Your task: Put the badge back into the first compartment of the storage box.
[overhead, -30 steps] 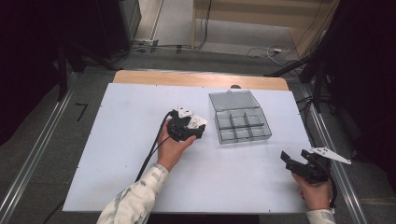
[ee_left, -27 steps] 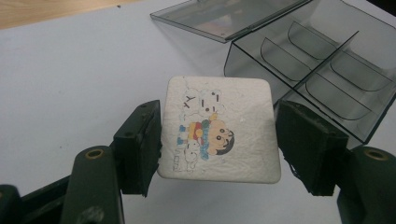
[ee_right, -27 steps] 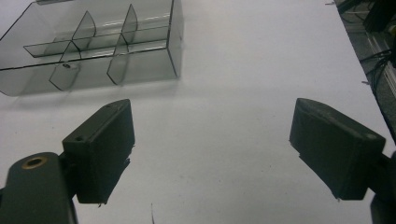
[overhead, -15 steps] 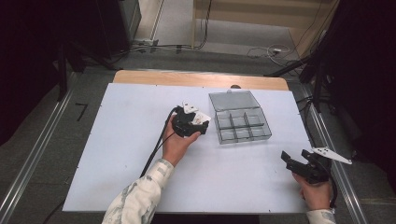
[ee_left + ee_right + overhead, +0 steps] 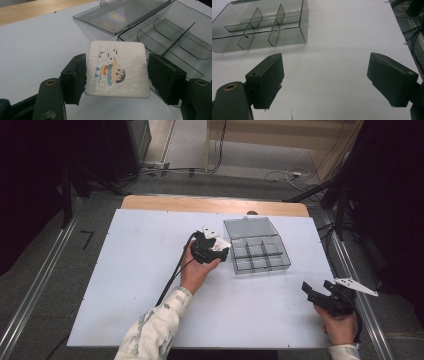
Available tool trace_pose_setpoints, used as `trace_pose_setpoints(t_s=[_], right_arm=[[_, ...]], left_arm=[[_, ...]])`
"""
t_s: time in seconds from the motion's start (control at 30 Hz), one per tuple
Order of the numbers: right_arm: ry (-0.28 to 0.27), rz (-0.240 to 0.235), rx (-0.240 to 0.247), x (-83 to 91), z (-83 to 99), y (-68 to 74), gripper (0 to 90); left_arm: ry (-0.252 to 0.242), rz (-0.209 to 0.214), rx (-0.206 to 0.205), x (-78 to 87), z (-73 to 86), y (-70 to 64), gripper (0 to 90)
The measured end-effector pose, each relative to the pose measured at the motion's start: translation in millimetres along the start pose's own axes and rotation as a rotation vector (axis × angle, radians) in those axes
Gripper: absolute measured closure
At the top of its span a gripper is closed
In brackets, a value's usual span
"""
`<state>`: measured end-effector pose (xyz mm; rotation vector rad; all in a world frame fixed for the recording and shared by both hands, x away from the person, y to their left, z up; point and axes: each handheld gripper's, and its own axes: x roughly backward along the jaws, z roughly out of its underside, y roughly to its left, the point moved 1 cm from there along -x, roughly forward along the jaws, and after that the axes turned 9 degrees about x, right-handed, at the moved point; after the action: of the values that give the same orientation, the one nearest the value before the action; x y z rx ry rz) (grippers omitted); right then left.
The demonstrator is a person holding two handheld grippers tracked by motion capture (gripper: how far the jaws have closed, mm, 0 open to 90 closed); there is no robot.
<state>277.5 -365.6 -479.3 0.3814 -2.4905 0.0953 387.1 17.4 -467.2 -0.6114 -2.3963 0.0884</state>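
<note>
left gripper [image 5: 117, 72] grasping cartoon coaster [image 5: 117, 68], carry step, just near-left of clear organizer box [image 5: 172, 32]. next we lift it over a compartment. right gripper [image 5: 325, 82] released, idle.

My three camera angles

High view looks down on my whole table [image 5: 125, 285]; both gripper views sit close and low, sharing the clear divided box [image 5: 257, 251] [image 5: 175, 37] [image 5: 262, 22].

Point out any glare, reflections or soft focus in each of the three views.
Left gripper view: a rainbow sheen on the open lid of the clear box; the cartoon tile is sharp. Right gripper view: the near jaws look slightly soft. High view: the white table is evenly lit, the surroundings dark.
</note>
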Motion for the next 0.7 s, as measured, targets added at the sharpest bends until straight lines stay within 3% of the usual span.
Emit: trace_pose_setpoints(t_s=[0.7], right_arm=[[0.0, -0.004, -0.013, 0.0, 0.4, -2.4, 12.5]], left_arm=[[0.025, -0.012, -0.051, -30.8, -13.9, -27.5, 33.7]])
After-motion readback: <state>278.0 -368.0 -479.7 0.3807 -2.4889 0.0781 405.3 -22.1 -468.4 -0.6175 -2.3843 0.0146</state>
